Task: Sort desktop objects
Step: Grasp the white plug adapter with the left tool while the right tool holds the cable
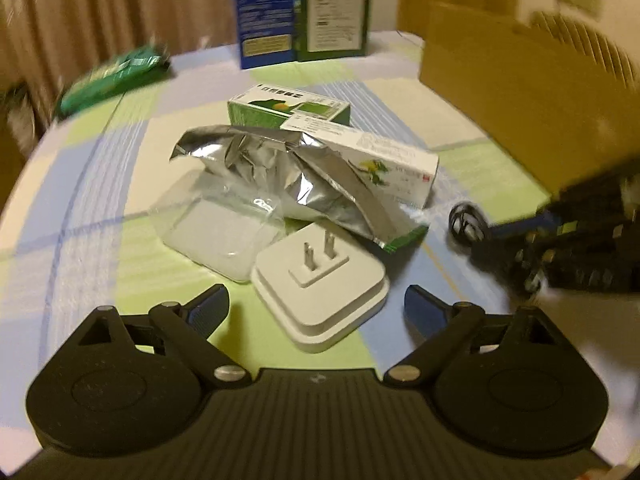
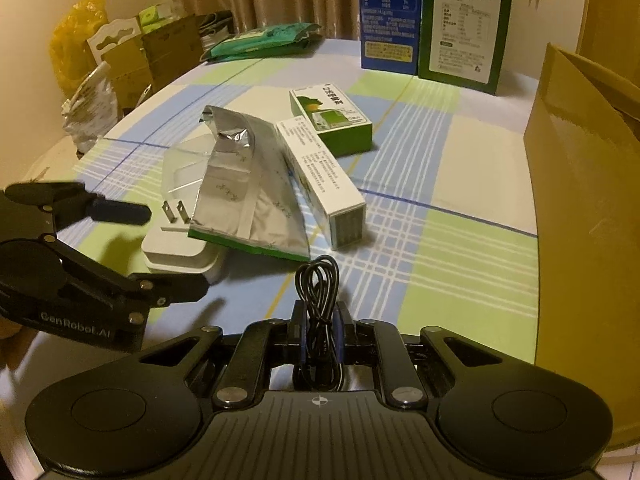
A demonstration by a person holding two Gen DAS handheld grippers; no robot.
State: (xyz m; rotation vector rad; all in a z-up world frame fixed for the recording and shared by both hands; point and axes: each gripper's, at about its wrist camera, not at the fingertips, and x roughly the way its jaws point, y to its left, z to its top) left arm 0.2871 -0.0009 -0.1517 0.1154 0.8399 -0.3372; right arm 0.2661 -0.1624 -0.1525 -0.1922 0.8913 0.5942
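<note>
A white plug adapter [image 1: 320,304] lies prongs-up on the checked tablecloth, between the open fingers of my left gripper [image 1: 316,308]; it also shows in the right wrist view [image 2: 180,248]. My right gripper [image 2: 320,332] is shut on a coiled black cable [image 2: 318,292] and holds it above the table; the cable also shows in the left wrist view [image 1: 466,220]. Behind the adapter lie a silver foil pouch [image 1: 296,176], a clear plastic tray [image 1: 216,224], a long white box [image 1: 384,160] and a green box [image 1: 288,108].
A brown cardboard box [image 2: 588,200] stands at the right. Tall blue [image 2: 390,12] and green [image 2: 466,24] cartons stand at the back. A green packet [image 2: 260,40] lies at the far left edge. Bags and boxes [image 2: 120,60] sit off the table's left.
</note>
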